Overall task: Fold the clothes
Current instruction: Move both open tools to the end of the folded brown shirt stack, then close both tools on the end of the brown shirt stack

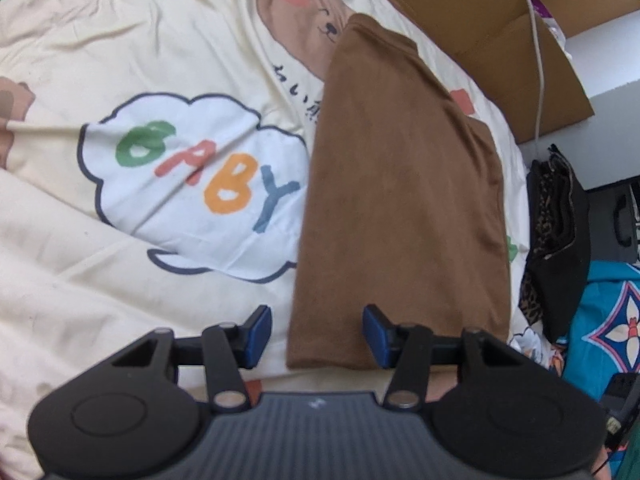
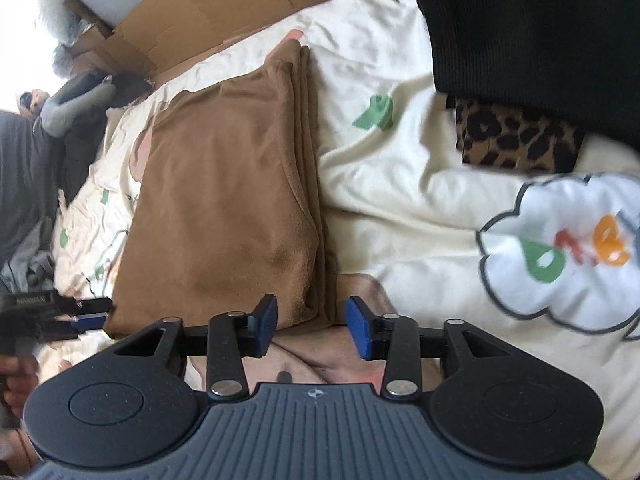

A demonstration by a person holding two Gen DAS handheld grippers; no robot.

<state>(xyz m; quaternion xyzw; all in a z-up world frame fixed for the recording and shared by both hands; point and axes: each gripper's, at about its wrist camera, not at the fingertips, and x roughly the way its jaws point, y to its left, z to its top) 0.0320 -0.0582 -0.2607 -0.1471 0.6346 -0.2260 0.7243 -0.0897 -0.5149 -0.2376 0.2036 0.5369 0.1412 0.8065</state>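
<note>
Cream bedding point(image 1: 120, 60) with cartoon prints covers the bed, cardboard point(image 1: 500, 20) along the upper right. A brown garment point(image 1: 400, 180), already folded into a long strip, runs from the lower centre toward the upper right of the left wrist view. The left hand-held gripper point(image 1: 316, 334) hovers spread over its near left corner; the right hand-held gripper point(image 2: 312, 326) is spread at the near right corner, nothing pinched. To fold well, each should likely catch all stacked layers at its corner, then carry the near end evenly over the far end.
</note>
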